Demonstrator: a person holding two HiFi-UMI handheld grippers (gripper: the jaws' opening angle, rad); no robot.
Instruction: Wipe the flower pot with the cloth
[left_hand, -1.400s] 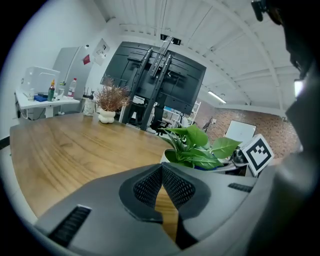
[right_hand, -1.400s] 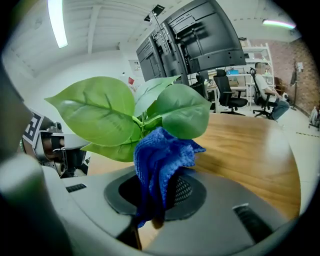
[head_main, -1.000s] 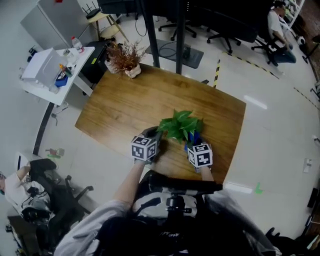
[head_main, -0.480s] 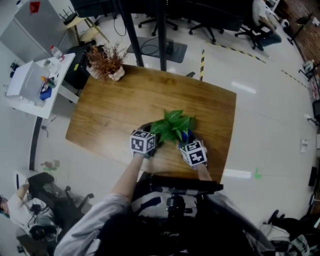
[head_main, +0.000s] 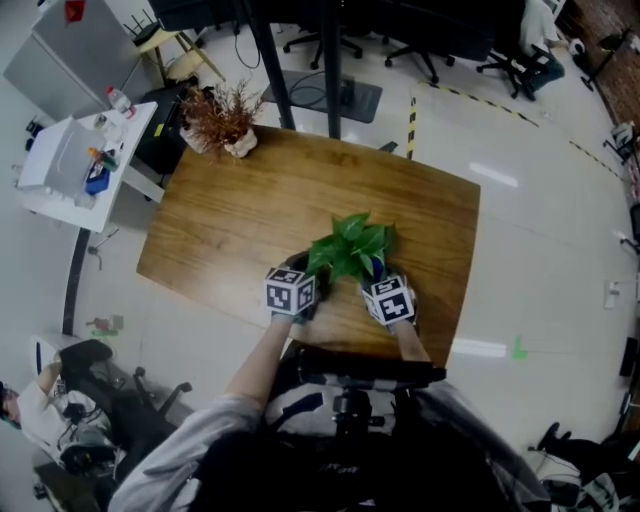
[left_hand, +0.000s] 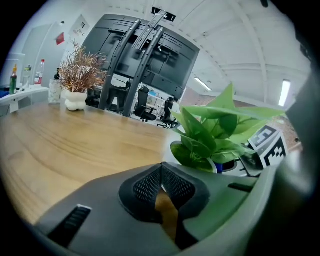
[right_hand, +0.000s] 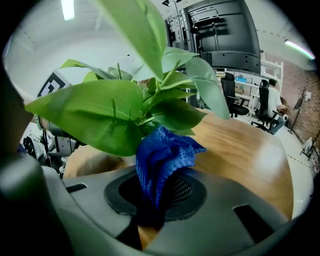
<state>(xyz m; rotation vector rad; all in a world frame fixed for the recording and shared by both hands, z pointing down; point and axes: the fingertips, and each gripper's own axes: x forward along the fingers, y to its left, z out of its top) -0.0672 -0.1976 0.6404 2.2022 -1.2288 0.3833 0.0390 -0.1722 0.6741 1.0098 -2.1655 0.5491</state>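
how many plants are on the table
2: a green plant near the front edge, next to the cloth, and a dried plant at the far left corner of the table. None looks hidden.

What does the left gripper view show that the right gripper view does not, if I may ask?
Only the left gripper view shows the dried plant in its white vase at the table's far side, and the left tool with its jaws together on nothing. Only the right gripper view shows the blue cloth clamped in the right tool, just under the leaves, and a seated person in the background. Both show the potted plant with its green leaves and the wooden table.
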